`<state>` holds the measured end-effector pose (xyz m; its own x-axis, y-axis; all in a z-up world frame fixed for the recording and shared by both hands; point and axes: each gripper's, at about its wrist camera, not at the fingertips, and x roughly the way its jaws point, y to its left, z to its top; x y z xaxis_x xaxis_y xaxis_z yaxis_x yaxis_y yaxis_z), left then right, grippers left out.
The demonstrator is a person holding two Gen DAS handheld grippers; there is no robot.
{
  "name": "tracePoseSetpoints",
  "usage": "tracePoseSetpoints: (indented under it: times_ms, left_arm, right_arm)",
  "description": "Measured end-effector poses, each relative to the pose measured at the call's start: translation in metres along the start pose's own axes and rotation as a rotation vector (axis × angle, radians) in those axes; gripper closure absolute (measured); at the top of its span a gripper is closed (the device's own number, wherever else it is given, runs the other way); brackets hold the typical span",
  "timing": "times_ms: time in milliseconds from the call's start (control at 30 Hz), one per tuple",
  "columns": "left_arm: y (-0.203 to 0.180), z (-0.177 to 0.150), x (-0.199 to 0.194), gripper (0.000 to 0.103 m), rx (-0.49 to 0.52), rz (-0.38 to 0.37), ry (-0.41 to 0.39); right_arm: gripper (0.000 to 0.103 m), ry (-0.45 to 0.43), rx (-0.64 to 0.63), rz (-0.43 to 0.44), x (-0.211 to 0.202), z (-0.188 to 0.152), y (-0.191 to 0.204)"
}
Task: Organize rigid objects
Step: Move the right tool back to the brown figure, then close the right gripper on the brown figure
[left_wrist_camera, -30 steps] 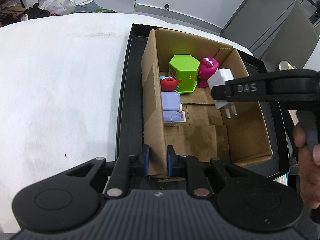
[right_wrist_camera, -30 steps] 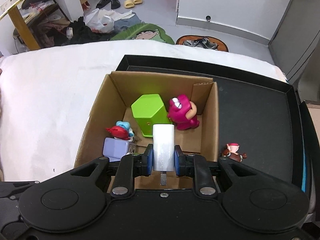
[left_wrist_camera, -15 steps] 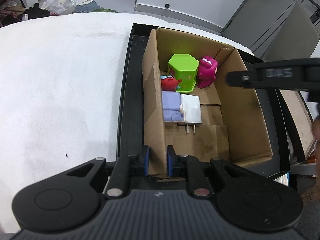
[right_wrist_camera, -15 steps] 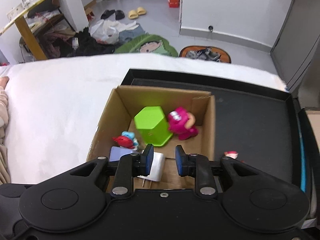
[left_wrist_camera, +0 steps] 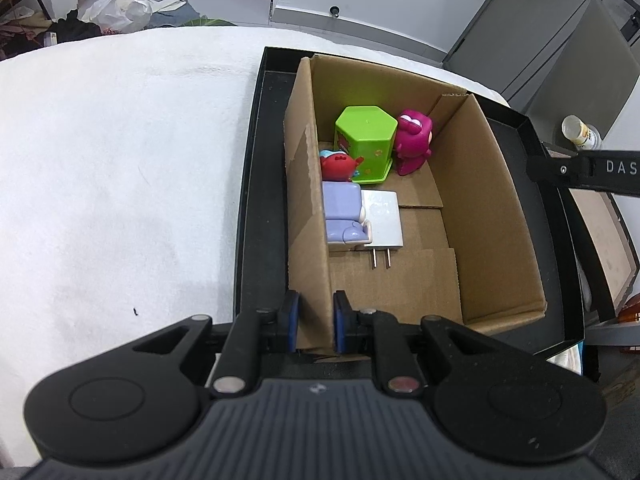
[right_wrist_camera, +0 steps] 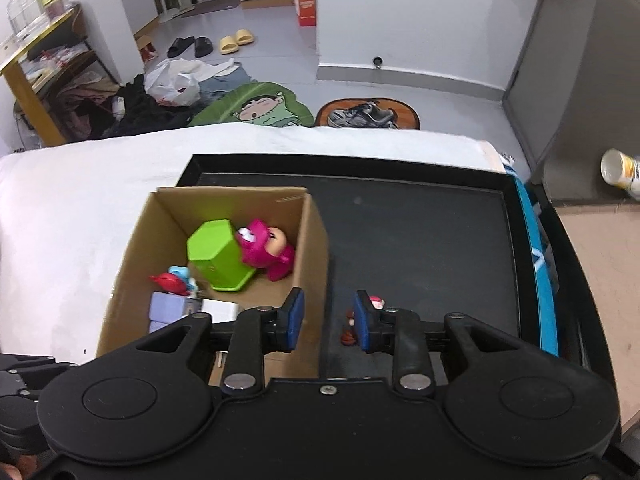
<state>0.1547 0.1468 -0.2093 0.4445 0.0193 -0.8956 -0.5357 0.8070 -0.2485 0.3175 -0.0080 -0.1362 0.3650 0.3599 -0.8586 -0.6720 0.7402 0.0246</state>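
A cardboard box (left_wrist_camera: 472,200) stands in a black tray (left_wrist_camera: 256,200). My left gripper (left_wrist_camera: 315,320) is shut on the box's left wall near the front corner. Inside the box lie a green hexagonal box (left_wrist_camera: 364,140), a magenta bear figure (left_wrist_camera: 414,140), a red toy (left_wrist_camera: 338,166), a lilac block toy (left_wrist_camera: 342,212) and a white charger (left_wrist_camera: 382,220), prongs toward me. My right gripper (right_wrist_camera: 328,318) hovers over the box's right wall (right_wrist_camera: 312,240), its jaws opening with nothing pressed between them. A small figurine (right_wrist_camera: 375,303) lies on the tray (right_wrist_camera: 420,240), half hidden behind the right finger.
White cloth (left_wrist_camera: 120,160) covers the table left of the tray. A can (right_wrist_camera: 620,170) and a brown board (right_wrist_camera: 600,280) sit right of the tray. One of the right gripper's fingers (left_wrist_camera: 560,168) reaches in over the tray's right rim. Shoes, bags and mats lie on the floor beyond.
The right gripper let go of the white charger, which now lies in the box beside the lilac toy. That gripper moved right over the tray and its jaws widened. The left gripper stayed put.
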Motion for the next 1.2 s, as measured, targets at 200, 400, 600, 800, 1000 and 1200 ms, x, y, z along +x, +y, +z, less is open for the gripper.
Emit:
tracePoseSetpoints:
  times_ms: [200, 400, 600, 800, 1000, 1200]
  left_arm:
    - [-0.001, -0.001, 0.0, 0.086, 0.005, 0.006, -0.004]
    - [-0.001, 0.0, 0.0, 0.086, 0.015, 0.003, -0.001]
    - [-0.003, 0.0, 0.001, 0.086, 0.027, 0.008, 0.001]
    - [-0.004, 0.001, 0.003, 0.087, 0.025, 0.02, 0.004]
    - [-0.004, 0.0, 0.006, 0.086, 0.02, 0.023, 0.004]
    - [-0.003, 0.0, 0.005, 0.086, 0.017, 0.023, 0.005]
  right_arm:
    - [0.068, 0.013, 0.09, 0.0, 0.02, -0.004, -0.023]
    - [0.064, 0.07, 0.24, 0.081, 0.05, -0.012, -0.049]
    - [0.059, 0.11, 0.266, 0.099, 0.074, -0.013, -0.055]
    - [0.052, 0.135, 0.275, 0.104, 0.084, -0.013, -0.061]
    - [0.05, 0.15, 0.284, 0.096, 0.093, -0.015, -0.064]
    - [0.05, 0.164, 0.294, 0.073, 0.101, -0.017, -0.064]
